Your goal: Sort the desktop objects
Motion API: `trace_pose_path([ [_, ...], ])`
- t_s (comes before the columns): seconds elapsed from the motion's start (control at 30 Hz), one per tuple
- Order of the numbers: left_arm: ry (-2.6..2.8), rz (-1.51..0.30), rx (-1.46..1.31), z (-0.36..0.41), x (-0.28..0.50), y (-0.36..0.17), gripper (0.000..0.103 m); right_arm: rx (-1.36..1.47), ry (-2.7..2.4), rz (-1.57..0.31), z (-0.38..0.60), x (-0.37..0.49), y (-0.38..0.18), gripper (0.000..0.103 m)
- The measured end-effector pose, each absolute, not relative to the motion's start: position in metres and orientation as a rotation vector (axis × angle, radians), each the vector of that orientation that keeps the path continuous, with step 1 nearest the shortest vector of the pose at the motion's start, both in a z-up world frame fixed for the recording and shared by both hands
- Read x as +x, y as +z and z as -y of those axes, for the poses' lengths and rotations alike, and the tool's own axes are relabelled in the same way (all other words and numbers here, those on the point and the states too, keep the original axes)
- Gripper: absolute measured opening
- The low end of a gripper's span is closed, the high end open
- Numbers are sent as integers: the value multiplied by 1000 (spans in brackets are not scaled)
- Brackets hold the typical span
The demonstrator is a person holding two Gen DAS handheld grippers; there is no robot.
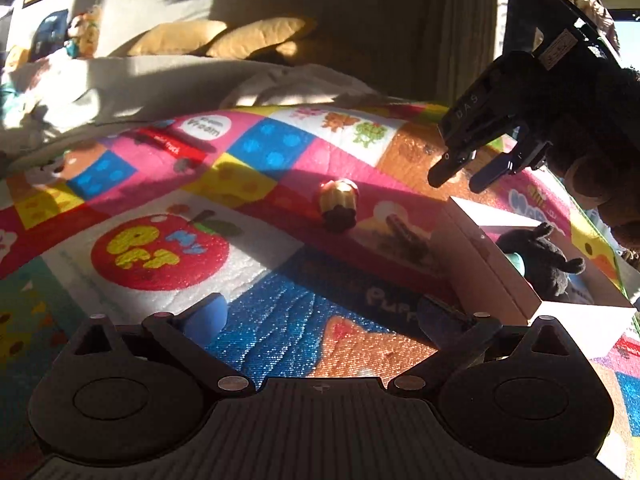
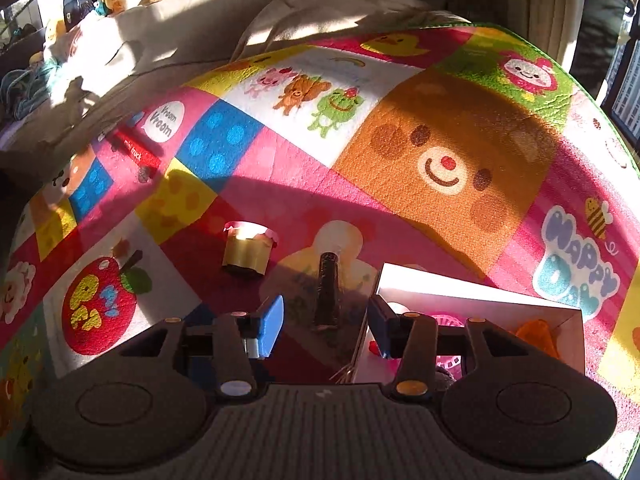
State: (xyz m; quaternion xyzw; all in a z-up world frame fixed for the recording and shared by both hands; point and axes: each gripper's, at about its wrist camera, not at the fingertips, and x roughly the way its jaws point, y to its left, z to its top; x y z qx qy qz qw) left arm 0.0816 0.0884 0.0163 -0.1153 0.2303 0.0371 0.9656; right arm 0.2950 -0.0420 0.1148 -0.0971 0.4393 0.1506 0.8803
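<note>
A small gold-and-red cup-shaped toy (image 2: 249, 249) stands on the colourful play mat (image 2: 440, 140) left of centre in the right wrist view, half in sun and half in shadow; in the left wrist view the same toy (image 1: 339, 205) sits near the middle of the frame. Just to its right a dark stick-like piece (image 2: 328, 290) lies lengthwise on the mat, and it shows as a short dark shape (image 1: 404, 230) in the left wrist view. Further right is a white box (image 2: 480, 296) with its walls catching the light; pink and orange things lie inside it, too hidden to name. From the left wrist view the box (image 1: 580, 320) fills the right side and holds a black plush toy (image 1: 540, 254). The right gripper (image 2: 325, 326) hangs low over the mat with its jaws apart and nothing between them, the dark piece lying ahead of the gap; in the left wrist view it (image 1: 464, 174) hovers above the box's far edge, carried by a hand in a dark fuzzy sleeve. The left gripper (image 1: 320, 320) also has its jaws spread wide and empty, over the blue and orange squares. Beyond the mat, at the top of both frames, are pale bedding (image 1: 120, 80) and yellow pillows (image 1: 224, 36).
</note>
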Motion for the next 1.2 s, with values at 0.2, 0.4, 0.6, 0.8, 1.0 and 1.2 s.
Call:
trace_pose_path([
  [0.2,115,-535,-429,-125,91,7,103,-441,214,-971,-21,337,64,37],
  [0.4,109,-540,-431,-124,89,5,103,-512,144,-1029,-29,355,31,18],
  [0.6,85,-538,-461,-127,90,3,103,-307,313,-918,5,285,101,18],
  [0.8,88,-542,-431,-122,91,3,103,-161,466,-849,92,155,157,18],
  [1.0,80,-551,-298,-101,94,9,103,-175,411,-835,151,87,109,24],
  [1.2,53,-508,-130,-77,135,38,103,-60,356,-754,193,70,70,59],
])
